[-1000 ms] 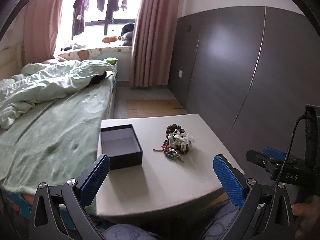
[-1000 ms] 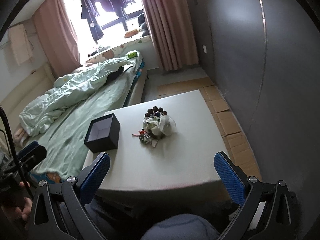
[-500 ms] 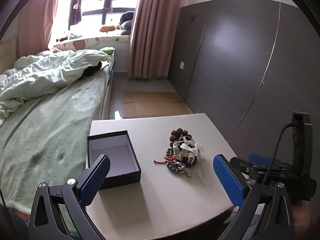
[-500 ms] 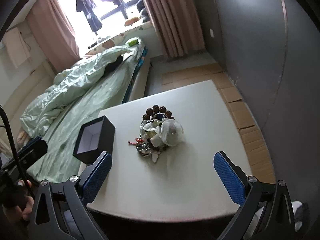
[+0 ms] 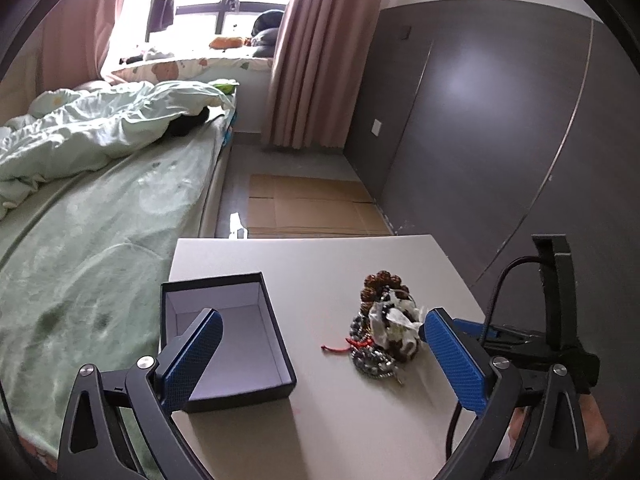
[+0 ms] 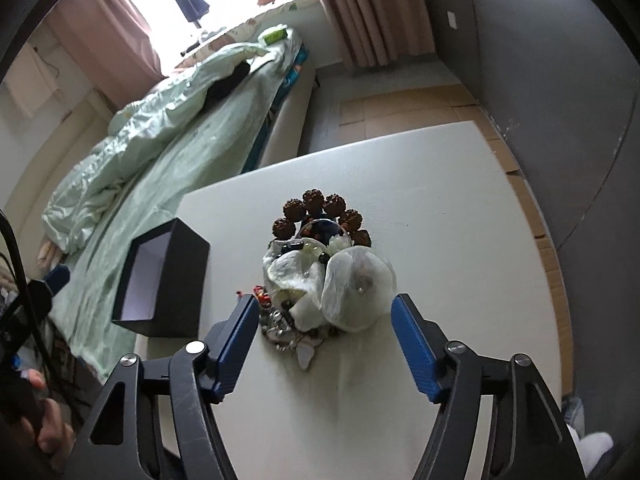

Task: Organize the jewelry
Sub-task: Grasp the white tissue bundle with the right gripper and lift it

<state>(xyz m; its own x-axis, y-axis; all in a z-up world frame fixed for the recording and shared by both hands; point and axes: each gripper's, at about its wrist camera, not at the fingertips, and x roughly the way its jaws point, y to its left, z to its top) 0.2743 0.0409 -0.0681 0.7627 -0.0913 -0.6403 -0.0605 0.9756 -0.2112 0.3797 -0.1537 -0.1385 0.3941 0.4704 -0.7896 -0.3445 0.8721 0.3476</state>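
A heap of jewelry point(image 6: 320, 276) lies mid-table: brown bead bracelet point(image 6: 320, 208) at its far side, small clear bags point(image 6: 356, 284), dark beads and a red cord. In the left wrist view the same heap point(image 5: 384, 332) sits right of an open black box point(image 5: 228, 336) with a pale inside. My right gripper point(image 6: 322, 344) hovers just before the heap, its jaws closing with nothing pressed between them. My left gripper point(image 5: 320, 356) stands open above the table, its left finger point(image 5: 192, 360) in front of the box point(image 6: 160, 280).
The white table point(image 6: 460, 240) stands beside a bed point(image 5: 80, 220) with a pale green quilt. A dark wall panel point(image 5: 480, 120) runs on the right, flattened cardboard point(image 5: 312, 208) covers the floor beyond. A hand point(image 6: 44, 428) holds the other gripper at lower left.
Both grippers came forward and down toward the table; box and heap loom larger. The right gripper's fingers have drawn closer together. Nothing on the table has moved.
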